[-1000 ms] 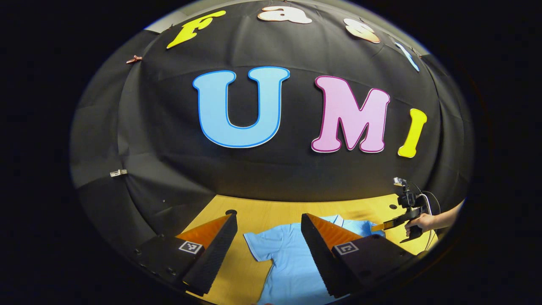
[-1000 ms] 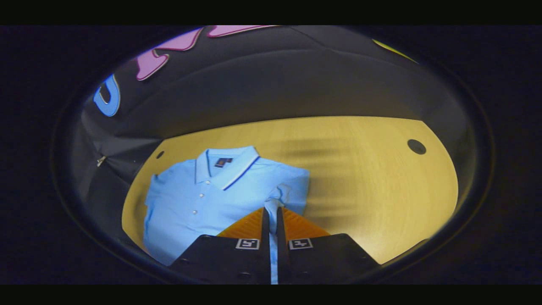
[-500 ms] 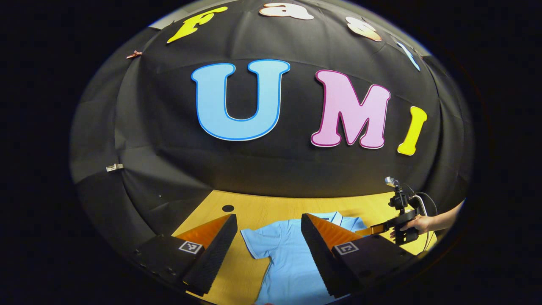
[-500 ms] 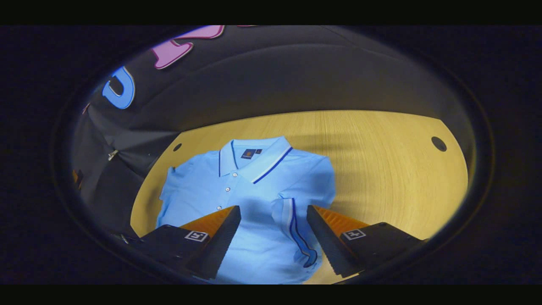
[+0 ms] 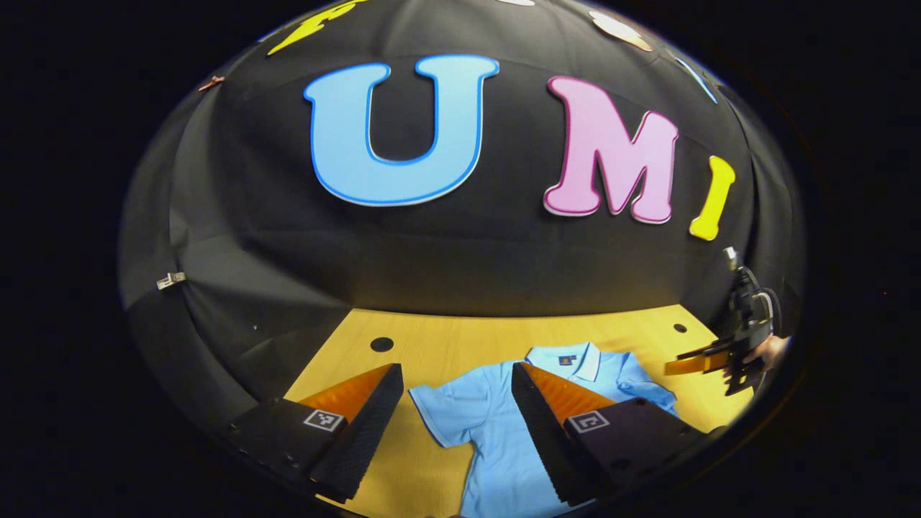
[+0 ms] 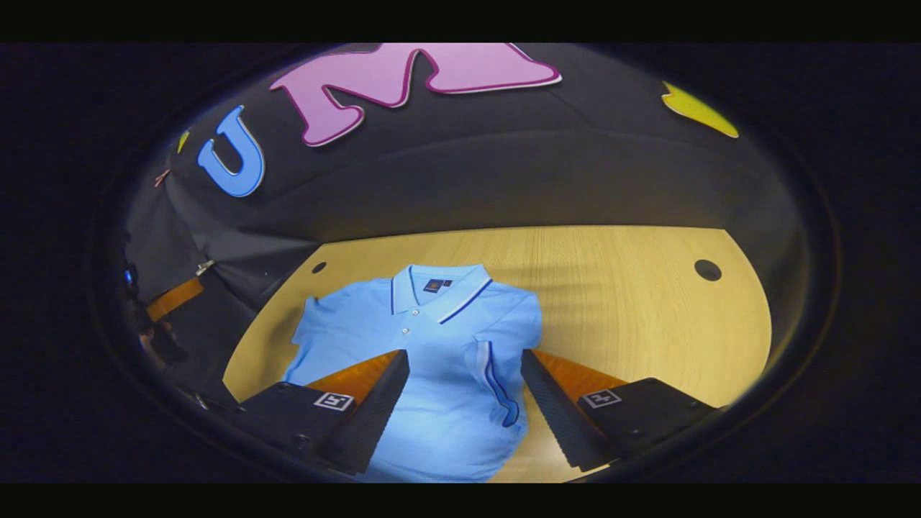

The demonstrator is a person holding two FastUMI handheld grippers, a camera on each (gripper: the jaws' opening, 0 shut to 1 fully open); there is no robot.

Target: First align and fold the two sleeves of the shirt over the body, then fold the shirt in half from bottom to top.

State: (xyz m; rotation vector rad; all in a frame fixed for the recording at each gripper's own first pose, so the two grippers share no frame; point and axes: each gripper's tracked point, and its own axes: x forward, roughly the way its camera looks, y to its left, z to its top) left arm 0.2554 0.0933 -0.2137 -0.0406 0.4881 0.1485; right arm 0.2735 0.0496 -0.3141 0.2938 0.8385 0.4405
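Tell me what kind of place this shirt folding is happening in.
Probably a staged recording booth, not a home: a black cloth wall backs a bare light wooden table, where one light blue polo shirt lies between two open handheld grippers.

Both views are dim, with light seemingly falling from above onto the wooden table (image 6: 619,302), which glows brightest. Fisheye bending curves the edges strongly; the right gripper view looks softer, its rim hazy.
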